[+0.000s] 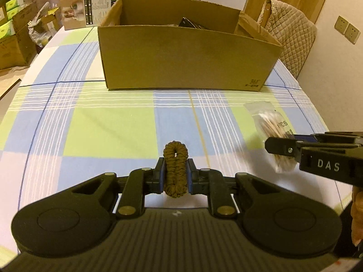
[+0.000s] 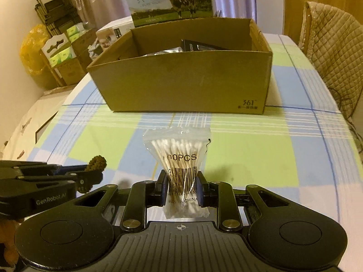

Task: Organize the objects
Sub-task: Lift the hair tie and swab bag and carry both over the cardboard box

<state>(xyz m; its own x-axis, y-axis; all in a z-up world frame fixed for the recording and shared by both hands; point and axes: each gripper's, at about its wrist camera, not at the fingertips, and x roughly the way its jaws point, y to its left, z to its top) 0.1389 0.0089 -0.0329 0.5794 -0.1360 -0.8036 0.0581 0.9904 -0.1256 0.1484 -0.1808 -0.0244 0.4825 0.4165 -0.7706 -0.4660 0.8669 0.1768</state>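
Observation:
My left gripper (image 1: 175, 176) is shut on a brown braided hair tie (image 1: 175, 163), which stands upright between the blue pads above the checked tablecloth. From the right wrist view the same hair tie (image 2: 96, 162) pokes out of the left gripper (image 2: 90, 176) at the lower left. My right gripper (image 2: 181, 189) is shut on a clear bag of cotton swabs (image 2: 179, 156) marked 100PCS. In the left wrist view that bag (image 1: 272, 127) shows at the right, held by the right gripper (image 1: 281, 150). An open cardboard box (image 1: 181, 61) stands ahead on the table, box (image 2: 181, 83) with dark items inside.
A milk carton box (image 2: 170, 0) and a white box (image 1: 86, 9) stand behind the cardboard box. A quilted chair back (image 1: 290, 36) is at the table's right edge. Stacked cartons (image 1: 13, 29) and a shelf (image 2: 54, 22) sit off the table to the left.

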